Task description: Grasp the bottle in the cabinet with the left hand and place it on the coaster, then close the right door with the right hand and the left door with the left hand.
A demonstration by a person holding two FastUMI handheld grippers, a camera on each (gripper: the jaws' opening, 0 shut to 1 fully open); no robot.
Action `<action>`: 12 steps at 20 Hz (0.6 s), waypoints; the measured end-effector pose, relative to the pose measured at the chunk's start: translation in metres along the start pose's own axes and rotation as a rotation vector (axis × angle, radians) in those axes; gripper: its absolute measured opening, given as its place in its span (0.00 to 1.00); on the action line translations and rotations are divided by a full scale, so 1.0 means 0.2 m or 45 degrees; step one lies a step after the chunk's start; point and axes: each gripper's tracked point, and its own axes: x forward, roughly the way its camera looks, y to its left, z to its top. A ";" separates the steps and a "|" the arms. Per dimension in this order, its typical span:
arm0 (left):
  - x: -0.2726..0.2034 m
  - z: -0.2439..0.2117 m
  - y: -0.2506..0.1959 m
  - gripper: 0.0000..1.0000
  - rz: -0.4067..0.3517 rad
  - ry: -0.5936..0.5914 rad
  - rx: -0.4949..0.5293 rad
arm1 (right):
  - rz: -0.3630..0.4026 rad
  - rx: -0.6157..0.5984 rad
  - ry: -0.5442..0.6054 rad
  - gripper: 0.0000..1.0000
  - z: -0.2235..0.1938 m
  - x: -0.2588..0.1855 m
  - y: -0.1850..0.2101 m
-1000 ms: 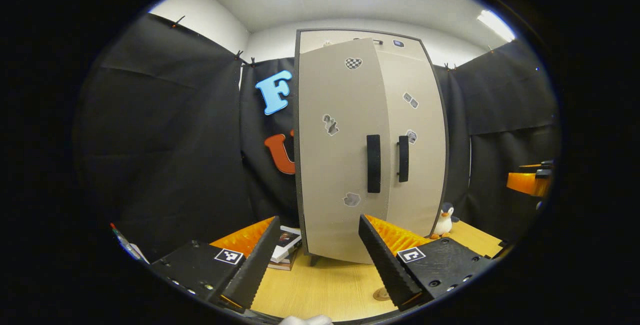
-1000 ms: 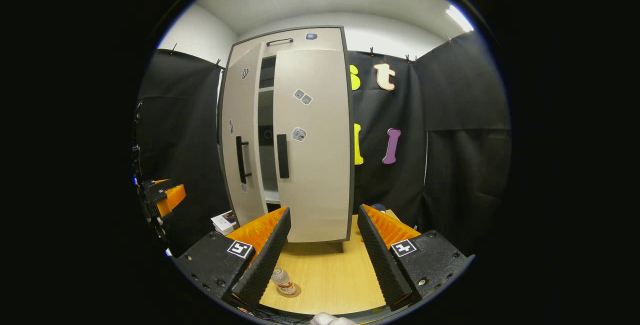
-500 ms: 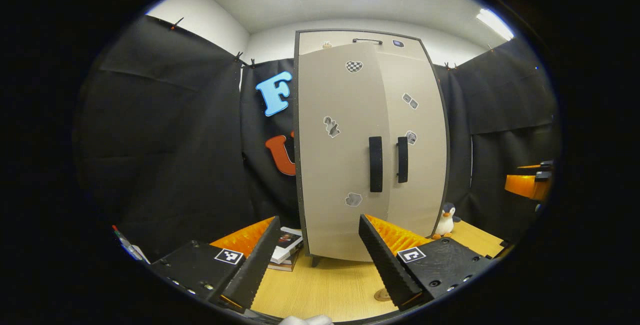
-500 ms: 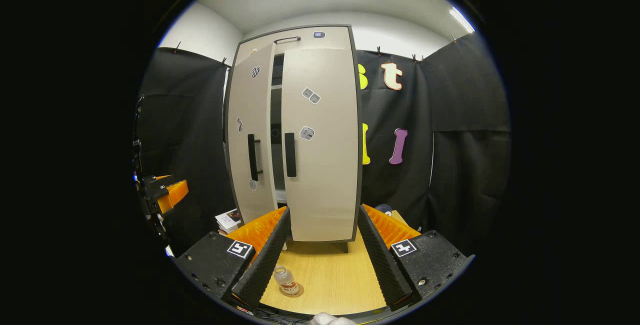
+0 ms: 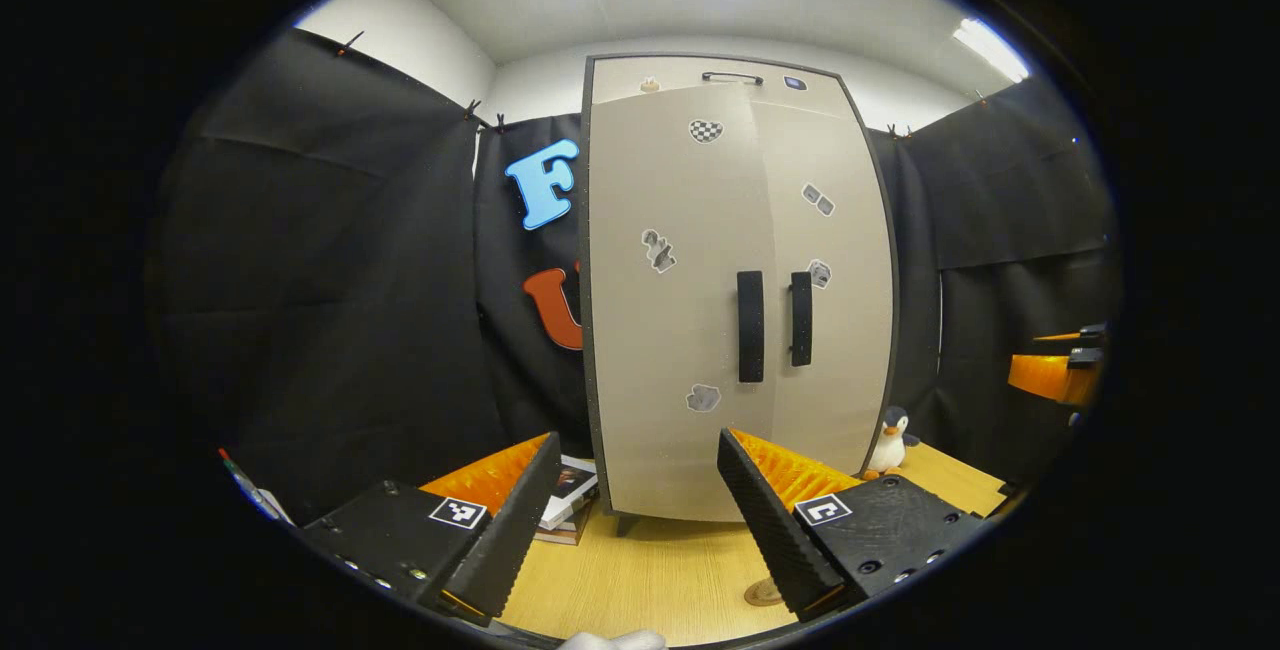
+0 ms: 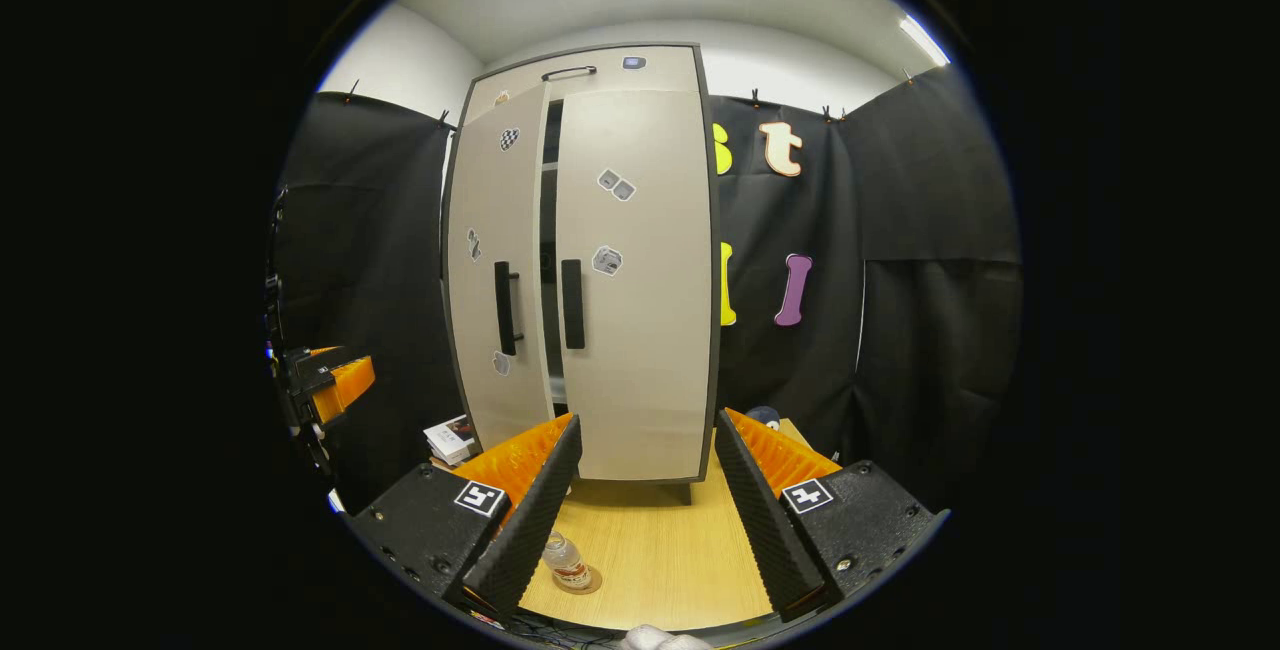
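Bottle (image 6: pixel 567 561) is standing upright on the coaster (image 6: pixel 586 581) at the near edge of the tabletop (image 6: pixel 660 550), well in front of the cabinet (image 6: pixel 585 270). Right door (image 6: pixel 635 280) looks flush, left door (image 6: pixel 495 270) is a crack ajar with a dark gap between them. Left claw (image 5: pixel 625 520) and right claw (image 6: pixel 645 510) both sit wide apart, gripping nothing.

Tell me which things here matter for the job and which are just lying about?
Part of the job:
- bottle standing on the coaster
- cabinet's left door, narrowly ajar
- right door
- left hand-held gripper and right hand-held gripper, both open

Just lying about:
- toy penguin
- stack of books
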 end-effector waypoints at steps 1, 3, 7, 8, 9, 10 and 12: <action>0.01 0.00 0.00 0.96 -0.003 0.004 -0.004 | -0.002 -0.002 -0.010 0.83 0.01 0.01 0.00; 0.02 0.00 0.00 0.96 -0.003 0.004 -0.007 | -0.011 0.007 -0.013 0.83 0.01 0.02 -0.01; 0.04 -0.01 0.01 0.96 -0.001 0.002 0.001 | -0.013 0.013 -0.002 0.83 0.00 0.04 -0.01; 0.05 -0.01 0.01 0.96 0.000 0.003 0.000 | -0.016 0.013 -0.004 0.83 0.00 0.05 -0.01; 0.06 -0.01 0.01 0.96 -0.003 0.003 -0.001 | -0.017 0.011 -0.001 0.83 -0.01 0.05 -0.01; 0.06 -0.01 0.01 0.96 -0.004 0.004 0.000 | -0.017 0.012 -0.003 0.83 0.00 0.06 -0.01; 0.07 -0.02 0.01 0.96 -0.003 0.001 0.006 | -0.019 0.013 -0.006 0.83 0.00 0.07 0.00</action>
